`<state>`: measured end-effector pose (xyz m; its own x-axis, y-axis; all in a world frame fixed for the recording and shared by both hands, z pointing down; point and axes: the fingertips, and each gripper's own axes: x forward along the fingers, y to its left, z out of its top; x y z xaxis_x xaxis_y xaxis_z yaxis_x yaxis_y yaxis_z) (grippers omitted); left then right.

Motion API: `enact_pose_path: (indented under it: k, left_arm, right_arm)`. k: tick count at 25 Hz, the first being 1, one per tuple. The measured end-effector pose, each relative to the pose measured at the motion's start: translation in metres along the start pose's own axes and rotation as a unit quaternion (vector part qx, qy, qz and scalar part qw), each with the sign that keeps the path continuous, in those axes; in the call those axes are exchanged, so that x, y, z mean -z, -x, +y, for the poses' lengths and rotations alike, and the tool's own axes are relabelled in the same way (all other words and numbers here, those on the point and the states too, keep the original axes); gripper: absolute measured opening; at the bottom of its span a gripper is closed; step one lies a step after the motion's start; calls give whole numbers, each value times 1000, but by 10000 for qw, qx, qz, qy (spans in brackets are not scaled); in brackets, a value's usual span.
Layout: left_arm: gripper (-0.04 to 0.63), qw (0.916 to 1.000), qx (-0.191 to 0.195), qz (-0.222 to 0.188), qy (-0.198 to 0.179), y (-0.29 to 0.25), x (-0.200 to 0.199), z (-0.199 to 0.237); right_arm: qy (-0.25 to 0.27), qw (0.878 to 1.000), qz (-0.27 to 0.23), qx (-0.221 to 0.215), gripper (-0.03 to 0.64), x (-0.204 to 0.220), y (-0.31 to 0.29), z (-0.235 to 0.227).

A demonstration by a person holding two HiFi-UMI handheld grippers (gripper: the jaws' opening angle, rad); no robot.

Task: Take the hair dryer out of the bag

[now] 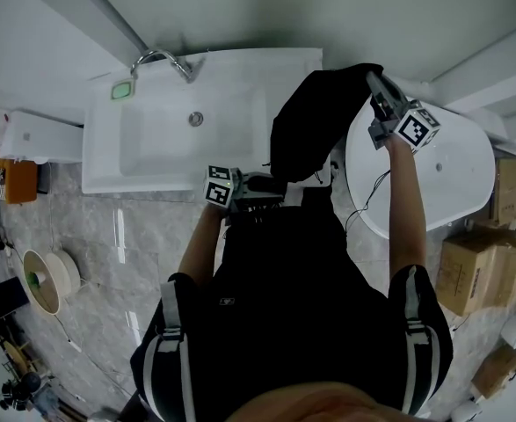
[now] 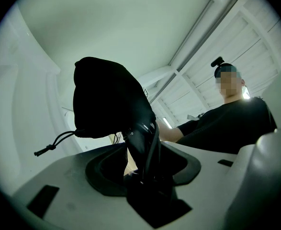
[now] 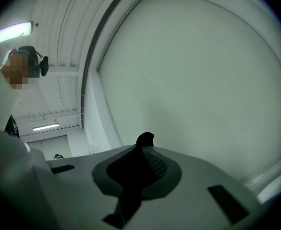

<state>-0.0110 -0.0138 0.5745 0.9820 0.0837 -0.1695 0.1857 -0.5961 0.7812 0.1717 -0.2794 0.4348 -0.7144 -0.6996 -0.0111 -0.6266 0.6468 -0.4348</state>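
The hair dryer (image 2: pixel 141 140) is half out of the bag (image 1: pixel 315 126). Its dark handle and cord show below the bag's mouth, and its head is hidden inside the black cloth. The left gripper (image 1: pixel 256 185), just below frame centre, has its fingers closed around that handle. The right gripper (image 1: pixel 374 77), upper right, has its fingers pressed together on a pinch of the bag's cloth and holds the bag up in the air. A drawstring (image 2: pixel 54 143) dangles from the bag's mouth. The bag hangs between a white sink (image 1: pixel 152 161) with a chrome faucet (image 1: pixel 165 60), upper left, and a white oval tub (image 1: pixel 451 174) at the right. Below lies a glossy marble floor (image 1: pixel 108 262), with cardboard boxes (image 1: pixel 468 275) stacked at the right edge.
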Motion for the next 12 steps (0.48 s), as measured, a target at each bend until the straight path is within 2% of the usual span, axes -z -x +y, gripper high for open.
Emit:
enact_pose_path:
  k: [6,12]
  left_arm:
    - [193,9999,40,115,-25,2,5,2]
    - [193,10000,13,5,-49,5,1,1]
  right_arm:
    - [271,9995,-156,102,67,-35,-7,-4]
    - [465,9984,-288,134,67,-59,-8,-2]
